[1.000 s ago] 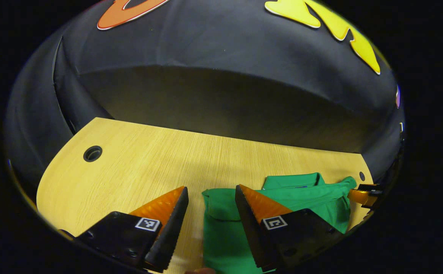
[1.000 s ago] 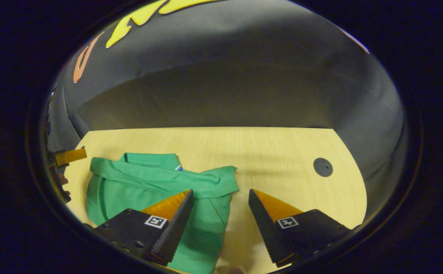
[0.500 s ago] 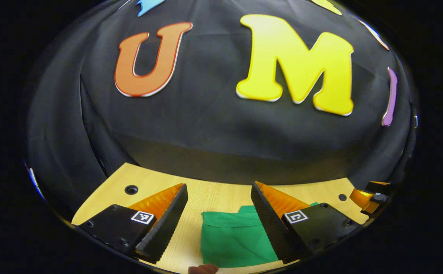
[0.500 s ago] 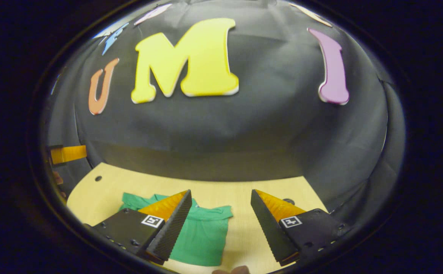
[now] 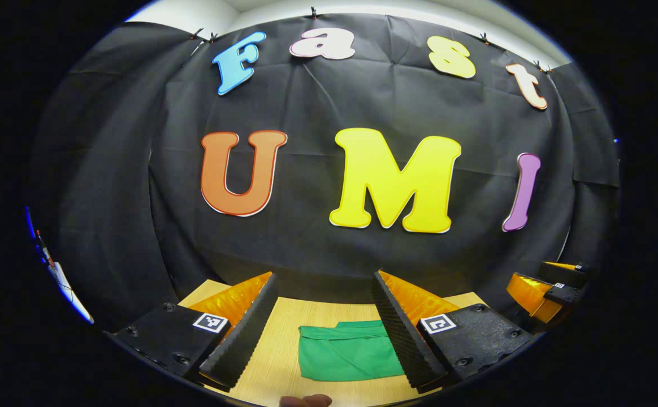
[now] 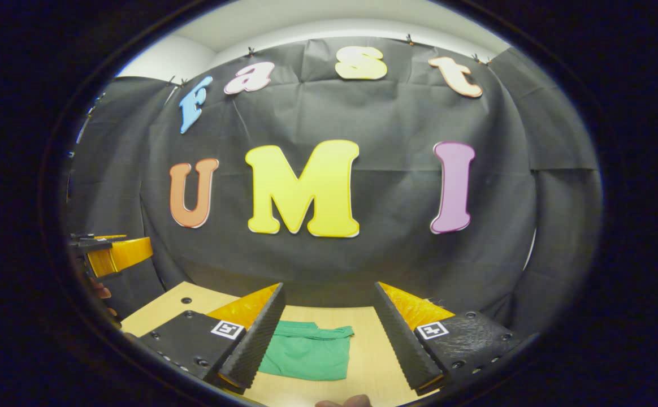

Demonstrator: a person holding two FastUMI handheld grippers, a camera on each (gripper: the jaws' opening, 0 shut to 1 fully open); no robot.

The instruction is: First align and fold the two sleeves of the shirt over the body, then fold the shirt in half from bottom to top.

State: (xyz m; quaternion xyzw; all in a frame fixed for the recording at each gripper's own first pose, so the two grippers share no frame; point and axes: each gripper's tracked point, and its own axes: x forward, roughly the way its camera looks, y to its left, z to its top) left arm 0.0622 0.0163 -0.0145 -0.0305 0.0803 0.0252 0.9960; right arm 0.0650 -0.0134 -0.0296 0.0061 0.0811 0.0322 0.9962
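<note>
A green shirt (image 5: 346,353) lies folded into a compact rectangle on the light wooden table (image 5: 284,350). In the left gripper view it rests below and between my left gripper's (image 5: 324,333) open fingers, which hold nothing. The right gripper view shows the same shirt (image 6: 309,356) beyond my right gripper (image 6: 329,342), also open with nothing between its fingers. Both grippers are raised above the table and apart from the cloth. The right gripper (image 5: 544,285) appears at the right edge of the left gripper view, and the left gripper (image 6: 111,254) at the left edge of the right gripper view.
The black cloth wall (image 5: 317,249) rises right behind the table's far edge. A small round hole (image 6: 182,300) sits near the table's left corner. A fingertip (image 5: 306,400) shows at the bottom edge of the left gripper view, another fingertip (image 6: 343,401) in the right gripper view.
Both grippers have risen and tilted up away from the table, so the shirt has shrunk toward the bottom of both views. They stayed open throughout. The shirt has not moved.
</note>
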